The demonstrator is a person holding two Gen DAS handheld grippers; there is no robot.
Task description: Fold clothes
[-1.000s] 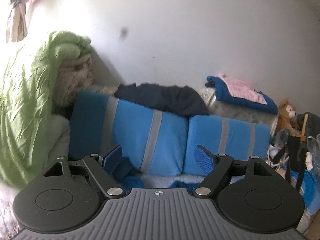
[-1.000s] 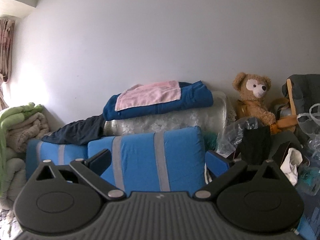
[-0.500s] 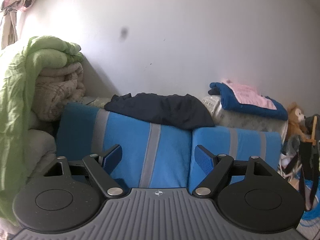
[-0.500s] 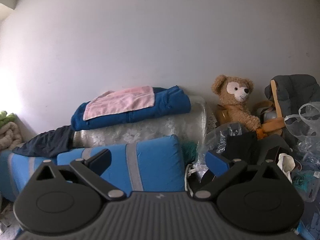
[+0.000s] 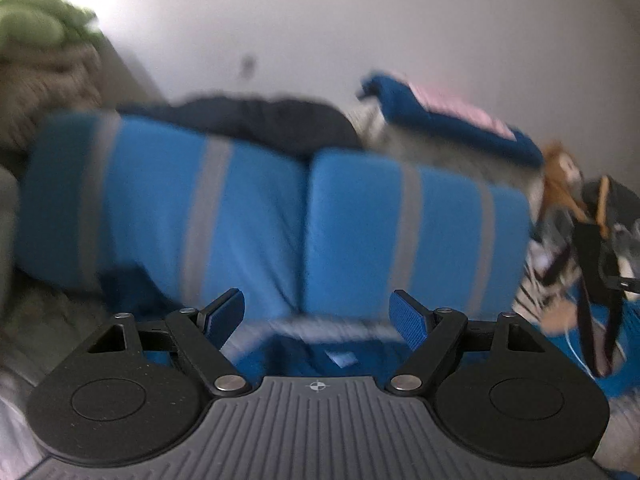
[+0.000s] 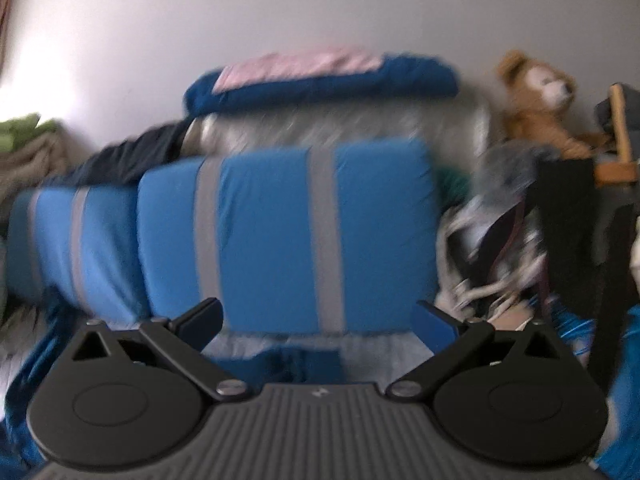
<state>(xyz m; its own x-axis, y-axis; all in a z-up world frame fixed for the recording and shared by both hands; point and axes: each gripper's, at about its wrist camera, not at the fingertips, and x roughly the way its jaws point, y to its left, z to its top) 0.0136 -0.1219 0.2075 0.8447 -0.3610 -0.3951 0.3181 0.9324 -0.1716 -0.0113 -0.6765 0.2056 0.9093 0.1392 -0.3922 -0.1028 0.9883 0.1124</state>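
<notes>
Jaws of both the left gripper [image 5: 318, 314] and right gripper [image 6: 318, 322] spread wide, nothing held. Blue garment [image 5: 320, 354] lies on the bed just below and ahead of both, neither clearly nearer; long axis unreadable in blur. Two striped pillows [image 6: 280, 236] behind. One dark garment [image 5: 256, 120] on top.

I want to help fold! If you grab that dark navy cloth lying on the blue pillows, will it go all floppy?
Probably floppy: the dark navy cloth drapes over the blue striped pillows, following their shape. Likely light, since it lies thin and flat. It may slide off.
</notes>
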